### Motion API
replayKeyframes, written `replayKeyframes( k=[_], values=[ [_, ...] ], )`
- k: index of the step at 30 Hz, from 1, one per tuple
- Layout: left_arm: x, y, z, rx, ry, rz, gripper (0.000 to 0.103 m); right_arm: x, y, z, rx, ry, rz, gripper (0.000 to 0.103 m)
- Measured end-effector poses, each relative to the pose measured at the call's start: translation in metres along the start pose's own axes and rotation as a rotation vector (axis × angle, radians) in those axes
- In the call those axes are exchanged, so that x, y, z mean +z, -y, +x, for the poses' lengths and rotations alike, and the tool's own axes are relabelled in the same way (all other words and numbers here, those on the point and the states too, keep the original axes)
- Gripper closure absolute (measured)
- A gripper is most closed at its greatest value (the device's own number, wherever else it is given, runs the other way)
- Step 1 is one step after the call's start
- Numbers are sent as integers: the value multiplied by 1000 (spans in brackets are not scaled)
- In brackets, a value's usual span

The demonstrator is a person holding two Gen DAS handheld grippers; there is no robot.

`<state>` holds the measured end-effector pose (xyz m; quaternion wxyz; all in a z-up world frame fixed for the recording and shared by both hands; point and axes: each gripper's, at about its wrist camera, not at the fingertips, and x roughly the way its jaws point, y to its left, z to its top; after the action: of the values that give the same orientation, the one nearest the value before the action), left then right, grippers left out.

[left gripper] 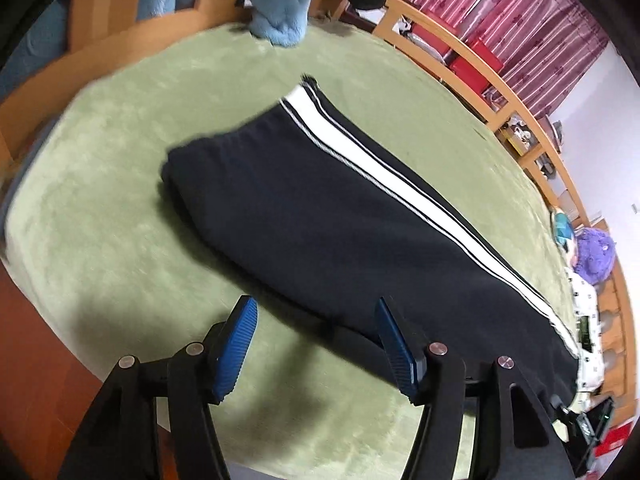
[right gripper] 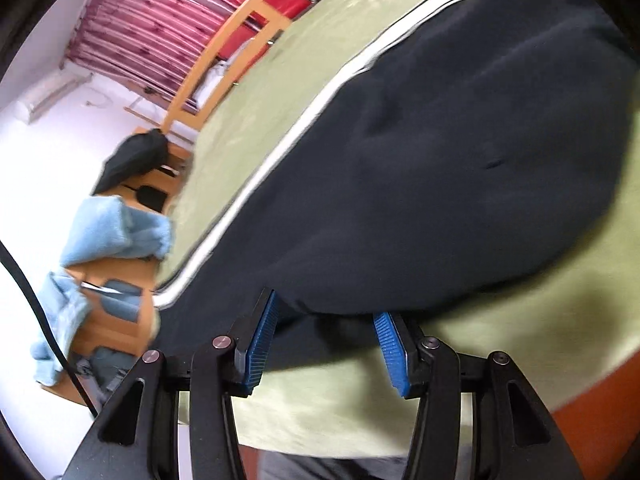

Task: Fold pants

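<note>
Both grippers stand open, empty: left gripper and right gripper at the near edge of the dark pants lying folded on the green blanket; contact unclear.

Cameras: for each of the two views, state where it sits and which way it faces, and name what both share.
Left wrist: on the left gripper, facing down across the pants on the green blanket; open blue pads show.
Right wrist: on the right gripper, low at the pants edge; open pads show.
Shared: pants, blanket, red curtain, blue towel.
</note>
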<state>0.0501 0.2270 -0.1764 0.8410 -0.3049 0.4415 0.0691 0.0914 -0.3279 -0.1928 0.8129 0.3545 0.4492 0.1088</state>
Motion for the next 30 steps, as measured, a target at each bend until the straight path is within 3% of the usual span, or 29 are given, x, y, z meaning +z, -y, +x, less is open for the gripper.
replayKeyframes(
  k=[4,10,11,14,17,20,25,30],
  values=[
    [-2,1,1,3,-1,-5,43,-5,-13,36,-22,-26,9,47],
    [-3,-13,-1,-24,-5,-56,43,-7,-36,62,-71,21,4,46],
    [-2,-13,0,-32,-5,-57,43,-6,-40,67,-96,18,0,49],
    [-2,-13,0,-80,4,-62,43,-4,-38,73,-153,4,-20,93],
    [0,-13,5,-103,23,-59,43,-11,-41,65,-150,24,-46,95],
    [7,-18,13,-56,30,-85,45,-18,-46,46,-134,20,-104,96],
    [18,-37,13,-46,54,-147,45,-37,-37,12,-65,-6,-130,96],
    [25,-47,18,1,62,-160,44,-55,-13,32,-114,-95,-104,95]
  ],
)
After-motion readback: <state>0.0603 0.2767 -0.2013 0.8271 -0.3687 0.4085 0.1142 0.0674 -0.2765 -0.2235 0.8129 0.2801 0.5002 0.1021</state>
